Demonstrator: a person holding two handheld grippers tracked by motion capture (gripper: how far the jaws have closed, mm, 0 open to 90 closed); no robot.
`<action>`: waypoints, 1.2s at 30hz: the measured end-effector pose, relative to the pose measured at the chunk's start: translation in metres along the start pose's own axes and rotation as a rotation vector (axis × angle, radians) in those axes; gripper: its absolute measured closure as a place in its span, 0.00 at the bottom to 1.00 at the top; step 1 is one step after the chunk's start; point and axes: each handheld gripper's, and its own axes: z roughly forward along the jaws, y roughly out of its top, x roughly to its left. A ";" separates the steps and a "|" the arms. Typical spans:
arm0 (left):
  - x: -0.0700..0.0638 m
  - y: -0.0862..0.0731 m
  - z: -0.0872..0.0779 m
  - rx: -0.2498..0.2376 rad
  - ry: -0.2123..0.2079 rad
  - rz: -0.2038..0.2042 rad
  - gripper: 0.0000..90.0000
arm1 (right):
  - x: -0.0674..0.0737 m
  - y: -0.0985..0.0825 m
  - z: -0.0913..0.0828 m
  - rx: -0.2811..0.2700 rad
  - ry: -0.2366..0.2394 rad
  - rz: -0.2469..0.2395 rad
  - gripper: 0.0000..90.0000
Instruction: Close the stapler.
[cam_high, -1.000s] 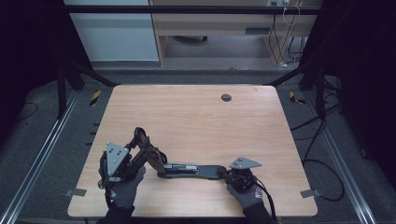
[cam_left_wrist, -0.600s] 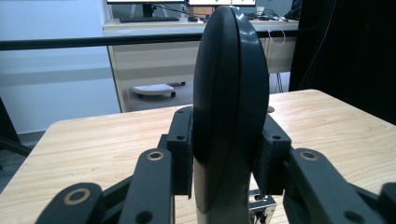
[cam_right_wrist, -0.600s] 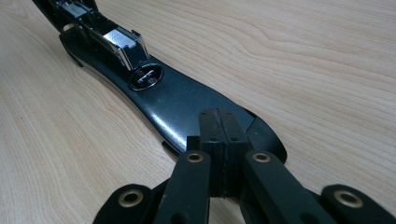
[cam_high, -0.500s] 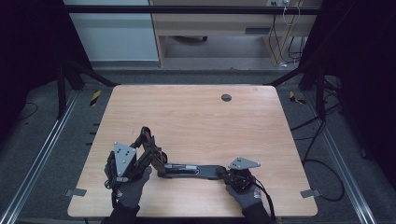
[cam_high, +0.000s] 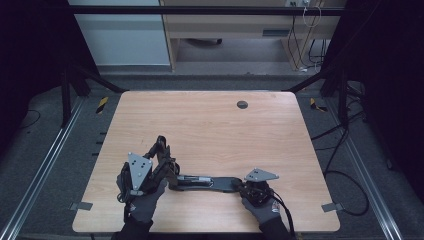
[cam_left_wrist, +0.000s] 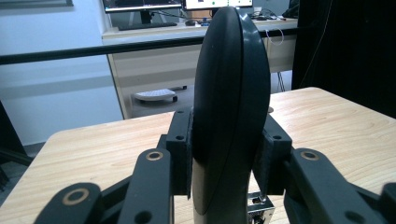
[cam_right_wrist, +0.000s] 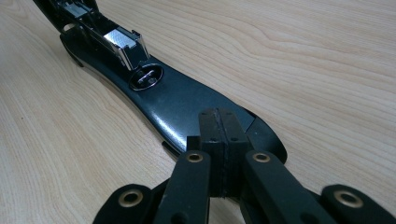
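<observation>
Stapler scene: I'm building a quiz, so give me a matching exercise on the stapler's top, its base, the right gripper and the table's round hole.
1. stapler top
2. stapler base
3. right gripper
4. round hole

a. far side of the table
b. jaws shut, resting on the base's near end
c. raised, clamped in the left gripper
d. lying flat on the table

Pairs: 1-c, 2-d, 3-b, 4-a

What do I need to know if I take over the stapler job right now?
Left gripper: shut on the lid, holding it upright.
Right gripper: shut, tips resting on the end of the base.
Stapler: near the front edge of the table, base lying flat, magazine exposed.
Done: stapler swung open.
Left: probably refill or check the magazine, then lower the lid. I cannot tell whether staples are inside.
</observation>
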 end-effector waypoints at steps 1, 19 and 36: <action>-0.001 0.000 0.000 -0.002 0.002 0.005 0.70 | 0.000 0.000 0.000 0.001 -0.001 -0.001 1.00; -0.021 0.000 0.006 -0.014 0.026 0.082 0.70 | 0.000 0.000 0.000 0.002 0.000 0.001 1.00; -0.032 0.000 0.010 -0.016 0.035 0.139 0.70 | 0.001 0.000 0.000 0.004 0.002 -0.001 1.00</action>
